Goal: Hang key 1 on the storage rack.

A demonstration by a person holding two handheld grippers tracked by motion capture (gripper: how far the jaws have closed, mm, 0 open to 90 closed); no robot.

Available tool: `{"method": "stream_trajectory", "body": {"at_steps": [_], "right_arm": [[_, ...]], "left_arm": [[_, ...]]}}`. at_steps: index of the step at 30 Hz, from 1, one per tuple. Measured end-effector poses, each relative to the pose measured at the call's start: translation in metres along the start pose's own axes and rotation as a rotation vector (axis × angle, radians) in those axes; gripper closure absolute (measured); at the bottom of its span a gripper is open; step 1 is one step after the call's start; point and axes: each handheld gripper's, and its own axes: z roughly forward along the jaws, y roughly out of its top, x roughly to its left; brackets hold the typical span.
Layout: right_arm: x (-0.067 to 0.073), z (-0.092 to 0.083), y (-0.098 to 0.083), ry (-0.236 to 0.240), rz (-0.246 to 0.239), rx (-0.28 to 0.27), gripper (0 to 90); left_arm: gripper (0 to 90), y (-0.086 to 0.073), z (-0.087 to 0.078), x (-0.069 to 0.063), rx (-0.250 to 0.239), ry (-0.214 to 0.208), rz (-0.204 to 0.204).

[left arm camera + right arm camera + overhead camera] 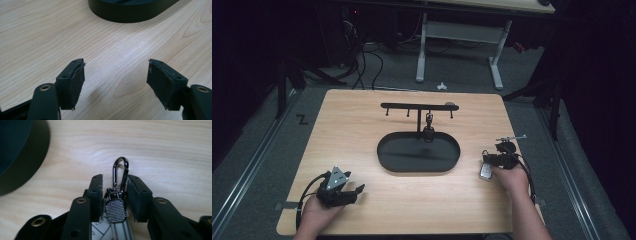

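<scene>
Keychain in my right gripper (115, 191)

My pads clamp the keychain (117, 195): shiny metal snap hook, textured silver tab, flat on the wooden table (162, 150). My left gripper (115, 77) gapes empty.

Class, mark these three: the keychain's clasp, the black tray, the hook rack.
clasp (120, 171), right gripper view, its metal loop
black tray (418, 167), high view, its near rim
hook rack (412, 106), high view, its crossbar
</scene>
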Motion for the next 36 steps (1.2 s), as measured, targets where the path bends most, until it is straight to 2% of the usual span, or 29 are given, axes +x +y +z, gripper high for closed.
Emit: {"method": "stream_trajectory", "body": {"at_steps": [1,2,3,5,7,8,9,10,14,15,17,19,24,27,28,29,30,31,32,33,36], "right_arm": [[0.009,-0.002,-0.004,0.0,-0.04,0.016,70.0],[0.009,-0.002,-0.004,0.0,-0.04,0.016,70.0],[0.017,-0.005,-0.009,0.01,-0.073,0.027,71.1],[0.022,-0.006,-0.012,0.02,-0.092,0.032,71.4],[0.036,-0.01,-0.022,0.041,-0.143,0.048,72.3],[0.036,-0.01,-0.022,0.041,-0.143,0.048,72.3],[0.046,-0.013,-0.029,0.057,-0.176,0.055,72.5],[0.046,-0.013,-0.029,0.057,-0.176,0.055,72.5],[0.066,-0.018,-0.042,0.078,-0.241,0.065,72.6],[0.075,-0.02,-0.046,0.089,-0.27,0.076,72.5],[0.079,-0.02,-0.048,0.09,-0.281,0.08,72.4],[0.087,-0.022,-0.047,0.083,-0.317,0.1,71.9],[0.09,-0.024,-0.04,0.085,-0.333,0.132,70.7],[0.089,-0.021,-0.033,0.095,-0.323,0.187,67.6],[0.089,-0.021,-0.033,0.095,-0.323,0.187,67.6],[0.089,-0.017,-0.03,0.107,-0.322,0.244,64.8],[0.089,-0.017,-0.03,0.107,-0.322,0.244,64.8],[0.091,-0.014,-0.026,0.107,-0.318,0.288,62.5],[0.091,-0.014,-0.026,0.107,-0.318,0.288,62.5],[0.092,-0.012,-0.023,0.105,-0.317,0.314,62.5],[0.101,-0.008,-0.016,0.059,-0.355,0.371,67.0]], "left_arm": [[30.8,0.0,0.0,-0.001,0.0,-0.003,0.003],[30.8,0.0,0.0,-0.001,0.0,-0.003,0.003],[30.8,0.0,0.0,-0.001,0.002,-0.004,0.005],[30.8,0.001,0.0,-0.002,0.0,-0.004,0.008],[30.8,0.001,0.001,-0.003,0.002,-0.01,0.009],[30.8,0.001,0.001,-0.003,0.002,-0.01,0.009],[30.8,0.001,0.001,-0.003,0.003,-0.014,0.011],[30.7,0.001,0.001,-0.003,0.003,-0.014,0.011],[30.8,0.001,0.003,-0.005,0.014,-0.019,0.021],[30.8,0.001,0.003,-0.005,0.014,-0.021,0.022],[30.8,0.002,0.003,-0.005,0.014,-0.02,0.023],[30.8,0.002,0.003,-0.005,0.017,-0.019,0.026],[30.8,0.002,0.004,-0.004,0.019,-0.02,0.025],[30.7,0.002,0.004,-0.003,0.02,-0.024,0.027],[30.7,0.002,0.004,-0.003,0.02,-0.024,0.027],[30.7,0.002,0.004,-0.003,0.021,-0.024,0.027],[30.7,0.002,0.004,-0.003,0.019,-0.024,0.027],[30.7,0.002,0.004,-0.003,0.018,-0.024,0.026],[30.7,0.002,0.003,-0.003,0.017,-0.025,0.026],[30.7,0.002,0.003,-0.003,0.016,-0.025,0.025],[30.7,0.003,0.003,-0.002,0.013,-0.026,0.023]]}}
